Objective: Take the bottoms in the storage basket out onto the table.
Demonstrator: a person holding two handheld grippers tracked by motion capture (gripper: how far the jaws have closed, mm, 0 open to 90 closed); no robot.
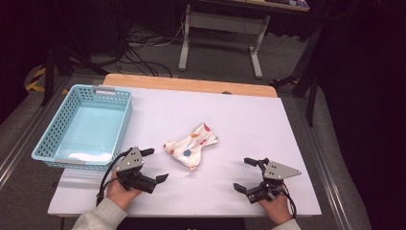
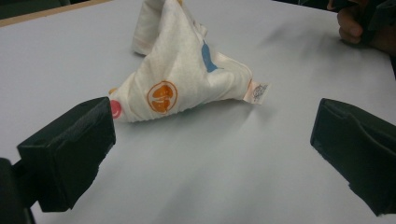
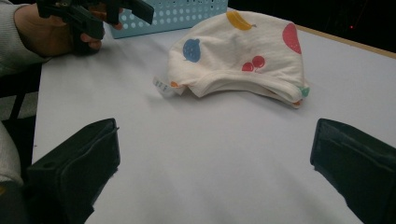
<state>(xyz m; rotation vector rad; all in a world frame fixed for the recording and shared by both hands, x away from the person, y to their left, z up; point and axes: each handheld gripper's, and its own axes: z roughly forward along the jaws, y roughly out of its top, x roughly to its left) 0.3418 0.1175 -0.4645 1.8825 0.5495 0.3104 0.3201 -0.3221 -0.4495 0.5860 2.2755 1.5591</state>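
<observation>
A small white cloth with coloured fruit prints (image 1: 191, 145) lies crumpled in the middle of the white table top (image 1: 249, 120). My left gripper (image 1: 155, 165) stands open just left of it, near the front edge, jaws pointing right. My right gripper (image 1: 245, 173) is open too, lower right of the cloth and a hand's width from it. In the left gripper view the cloth (image 2: 187, 79) rises in a peak just past the wide-spread jaws, with a small tag at its right corner. The right gripper view has the cloth (image 3: 238, 56) ahead of its spread jaws, and the left gripper (image 3: 93, 14) at the top left.
A light blue perforated basket (image 1: 48, 139) sits at the table's left edge, close behind the left hand. A wooden strip (image 1: 191, 85) runs along the table's far edge. Beyond it are a desk frame and cables on the floor.
</observation>
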